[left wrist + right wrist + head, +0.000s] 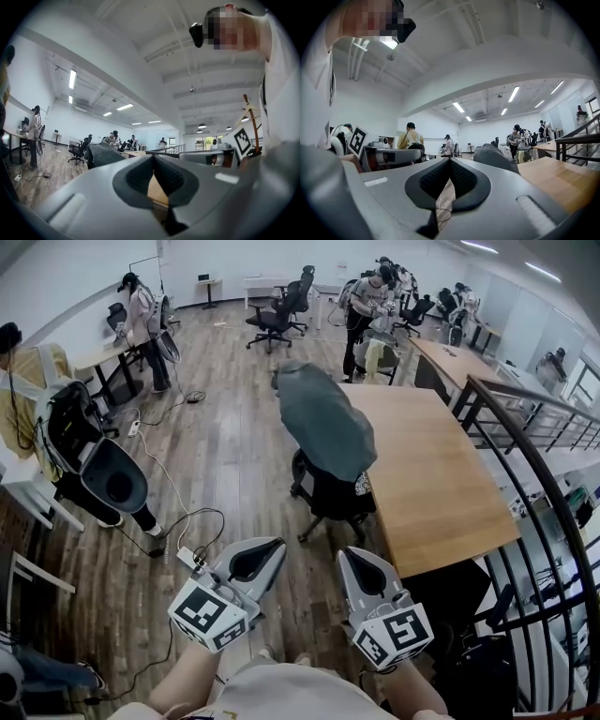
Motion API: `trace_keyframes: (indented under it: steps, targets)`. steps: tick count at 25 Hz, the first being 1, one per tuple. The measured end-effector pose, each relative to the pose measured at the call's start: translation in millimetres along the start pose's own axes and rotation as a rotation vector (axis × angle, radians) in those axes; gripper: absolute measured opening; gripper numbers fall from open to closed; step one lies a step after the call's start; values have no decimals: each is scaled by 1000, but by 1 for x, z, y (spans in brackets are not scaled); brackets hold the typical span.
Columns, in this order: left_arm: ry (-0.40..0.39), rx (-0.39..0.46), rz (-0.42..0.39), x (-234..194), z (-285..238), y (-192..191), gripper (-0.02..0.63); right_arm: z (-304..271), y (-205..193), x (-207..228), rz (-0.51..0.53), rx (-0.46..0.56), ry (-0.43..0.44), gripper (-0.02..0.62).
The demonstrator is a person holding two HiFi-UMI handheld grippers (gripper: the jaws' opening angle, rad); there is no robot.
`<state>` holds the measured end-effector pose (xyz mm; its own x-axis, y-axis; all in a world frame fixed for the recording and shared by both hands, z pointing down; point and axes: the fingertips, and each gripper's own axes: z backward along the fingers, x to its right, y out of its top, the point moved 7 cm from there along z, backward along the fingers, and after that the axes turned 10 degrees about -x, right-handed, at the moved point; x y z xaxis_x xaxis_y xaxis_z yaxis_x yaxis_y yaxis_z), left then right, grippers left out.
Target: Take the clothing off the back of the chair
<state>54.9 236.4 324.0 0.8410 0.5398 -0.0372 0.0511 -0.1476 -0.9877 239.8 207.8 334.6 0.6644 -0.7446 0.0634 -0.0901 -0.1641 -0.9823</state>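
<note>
Loosely, grey clothing (323, 423) drapes the black chair (330, 498)

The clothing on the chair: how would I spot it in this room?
Find the long wooden table on the right of the head view. A black chair stands at its left edge, and the clothing hangs over its back: dark grey, hiding the backrest, unlike the bare chairs farther off.
</note>
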Motion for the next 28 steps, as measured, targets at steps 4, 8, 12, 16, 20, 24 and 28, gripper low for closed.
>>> trace_keyframes:
  steps: [4,8,12,16,20,24,28]
  targets:
    - [19,16,-1,11,-3,2,0,5,-7,7,6,-16,17,0]
    - [37,12,-14,28,-4,-1,0,15,-15,10,4,-24,33,0]
    - [61,3,-13,40,-2,-2,0,22,-15,15,-1,-17,52,0]
    - [80,-6,-8,49,-3,-6,0,28,-17,22,-7,-13,60,0]
    - [100,-13,4,54,-7,-16,0,29,-27,30,-14,-16,66,0]
    - [123,-4,4,48,-11,-22,0,22,-31,35,-3,-17,77,0]
    - [137,14,1,36,-10,-21,0,13,-30,36,17,-14,65,0]
